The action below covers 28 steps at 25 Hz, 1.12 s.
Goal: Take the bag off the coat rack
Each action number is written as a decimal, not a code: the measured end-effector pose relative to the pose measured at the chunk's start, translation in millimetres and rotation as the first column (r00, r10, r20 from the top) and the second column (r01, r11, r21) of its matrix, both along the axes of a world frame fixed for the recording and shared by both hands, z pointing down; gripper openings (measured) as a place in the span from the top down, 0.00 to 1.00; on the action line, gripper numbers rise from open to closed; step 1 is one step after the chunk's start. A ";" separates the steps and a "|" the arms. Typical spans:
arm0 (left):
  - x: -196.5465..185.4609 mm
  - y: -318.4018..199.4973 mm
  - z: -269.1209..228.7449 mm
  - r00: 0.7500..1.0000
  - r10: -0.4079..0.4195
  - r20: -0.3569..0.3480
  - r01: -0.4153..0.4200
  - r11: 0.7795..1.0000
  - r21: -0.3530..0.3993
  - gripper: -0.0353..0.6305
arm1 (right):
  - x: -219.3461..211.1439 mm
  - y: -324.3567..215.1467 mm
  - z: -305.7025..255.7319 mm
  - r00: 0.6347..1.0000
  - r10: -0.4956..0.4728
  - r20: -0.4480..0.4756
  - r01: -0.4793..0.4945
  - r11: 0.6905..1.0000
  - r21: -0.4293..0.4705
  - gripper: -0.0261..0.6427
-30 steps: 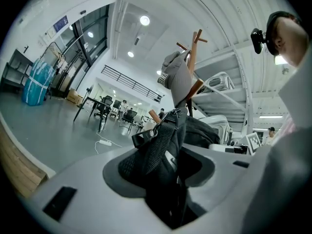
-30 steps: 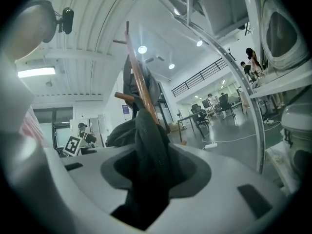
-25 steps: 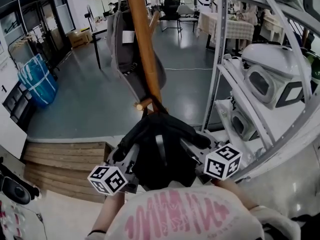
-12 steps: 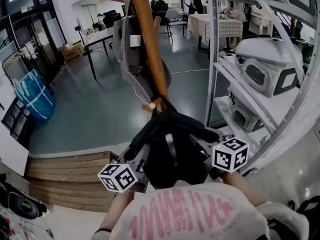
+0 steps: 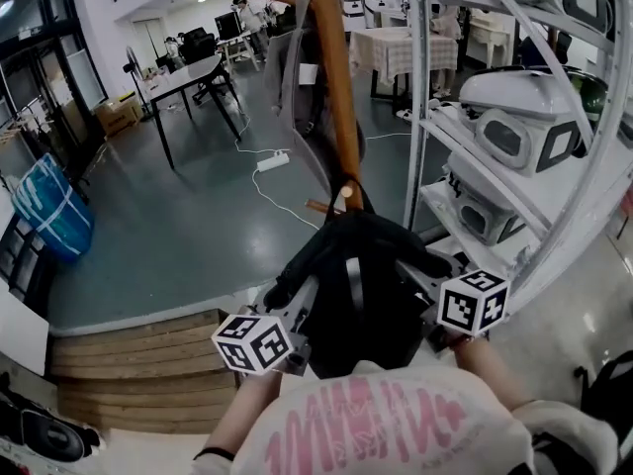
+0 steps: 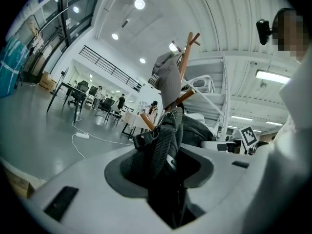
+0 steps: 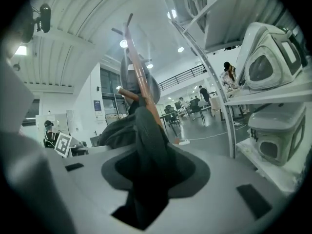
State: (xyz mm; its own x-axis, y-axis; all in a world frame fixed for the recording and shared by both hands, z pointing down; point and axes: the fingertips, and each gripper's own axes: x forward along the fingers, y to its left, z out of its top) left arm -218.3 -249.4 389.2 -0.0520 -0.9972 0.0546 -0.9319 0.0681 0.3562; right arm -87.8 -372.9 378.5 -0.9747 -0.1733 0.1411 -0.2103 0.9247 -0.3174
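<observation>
At the lower peg of the coat rack, the black fabric backpack (image 5: 356,285) hung against the brown wooden pole (image 5: 336,87). Its thin top loop (image 5: 358,201) ran up to the short wooden peg (image 5: 321,207). I judged it not yet unhooked: the weight looked to be on the peg, not on me.

My left gripper (image 6: 163,177) was clamped on the black webbing strap (image 6: 163,140) with the buckle. Its jaws had just been closing further, with the strap between them. Reason: webbing is thin and likely slippery, so I wanted a firm bite before any lift.

My right gripper (image 7: 146,179) was closed on a thick dark padded strap (image 7: 146,130) on the bag's other side. One grip per side so the bag would rise level and the loop would go slack, rather than the bag swinging about the peg.

Both grippers pointed roughly level at the bag from my side, so the body of it sat between them and I could carry it once free.

Watch items:
- The pegs tilted upward, so I reckoned the loop had to go up and outward along the peg.
- A grey bag (image 5: 302,77) hung higher on the same pole, apart from mine, so the lift should stay short.
- White metal shelving (image 5: 423,117) stood just beside the rack on the right. Best to pull toward me, not sideways.
</observation>
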 end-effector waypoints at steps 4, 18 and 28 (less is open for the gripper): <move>-3.1 9.3 -9.2 0.999 0.039 0.009 -0.039 0.999 0.017 0.73 | -0.5 14.0 -6.4 0.999 0.046 -0.005 -0.046 0.999 0.004 0.75; 3.3 31.3 -30.5 0.980 0.194 0.050 -0.197 0.979 0.046 0.74 | 15.1 54.6 -25.4 0.982 0.186 0.027 -0.187 0.981 0.041 0.75; 13.1 49.1 -47.8 0.961 0.266 0.078 -0.272 0.960 0.073 0.76 | 26.2 77.1 -40.7 0.966 0.254 0.054 -0.257 0.964 0.067 0.75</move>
